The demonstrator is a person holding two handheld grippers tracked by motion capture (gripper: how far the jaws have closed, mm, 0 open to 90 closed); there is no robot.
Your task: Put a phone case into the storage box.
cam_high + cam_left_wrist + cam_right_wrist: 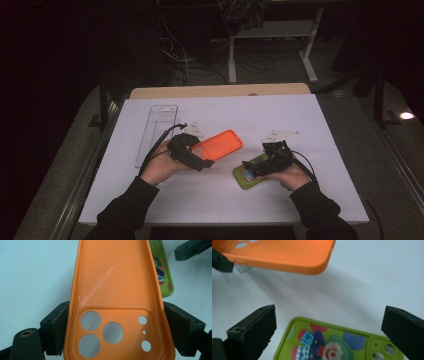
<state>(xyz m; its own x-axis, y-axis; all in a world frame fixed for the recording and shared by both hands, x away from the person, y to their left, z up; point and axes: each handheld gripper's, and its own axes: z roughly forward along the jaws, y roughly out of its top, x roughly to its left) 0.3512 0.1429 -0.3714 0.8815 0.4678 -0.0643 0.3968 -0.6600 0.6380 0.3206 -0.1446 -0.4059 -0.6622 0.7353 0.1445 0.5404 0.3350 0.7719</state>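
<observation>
Left gripper: jaws clamped on glossy orange phone case, raised. Right gripper: jaws wide apart over green cartoon-printed case, flat.

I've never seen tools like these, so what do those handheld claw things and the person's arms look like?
Each claw, left and right, is a chunky black device with two blocky, padded black jaws, a pale three-cornered plate on top and a black cable trailing behind. The person wears dark long sleeves.
</observation>
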